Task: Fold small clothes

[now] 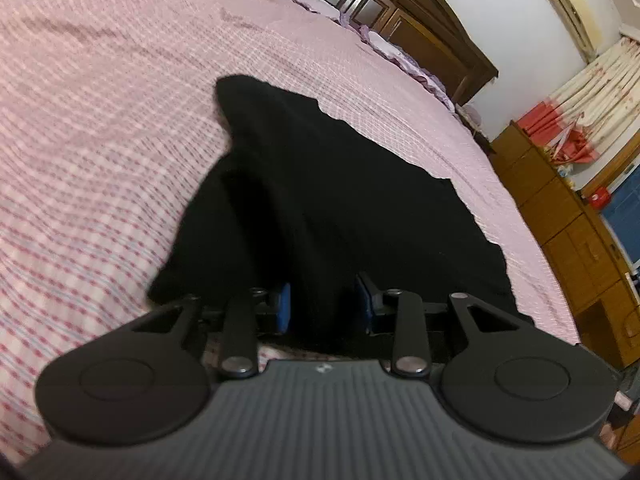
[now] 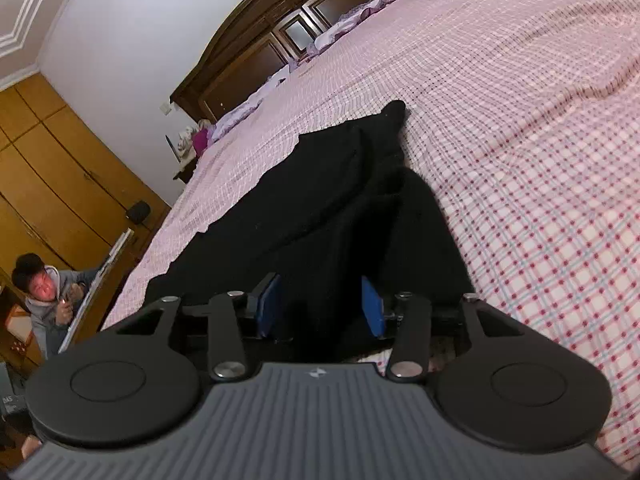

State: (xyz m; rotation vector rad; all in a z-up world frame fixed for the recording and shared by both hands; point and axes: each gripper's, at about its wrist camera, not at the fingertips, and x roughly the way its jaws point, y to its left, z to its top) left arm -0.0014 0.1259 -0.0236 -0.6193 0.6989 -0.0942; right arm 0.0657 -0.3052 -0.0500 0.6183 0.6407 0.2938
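Pink-and-white checked cotton bedspread (image 1: 100,140) covers a wide bed with a dark wooden panelled headboard (image 1: 420,28) at twelve o'clock; wardrobes stand along the wall, and a person in a grey hooded top (image 2: 48,300) sits low at nine o'clock in the right view.

My left gripper (image 1: 323,304) has its blue pads set apart with black cloth bunched in the gap; whether the pads actually pinch it, I cannot tell. My right gripper (image 2: 322,308) reads the same: jaws partly open, cloth between them, grip unconfirmed.

The black soft knit garment (image 1: 320,200) lies on the spread, running from both grippers at six o'clock towards a narrow point at twelve. Its near edge appears raised at the jaws; ridges run lengthwise, and one long edge looks ragged against the checks.

Judgement: the step in hand is gathering the near edge for a fold. To do it well I should close firmly on both corners, hold them level and taut, and carry them evenly so the ridges flatten rather than double under.
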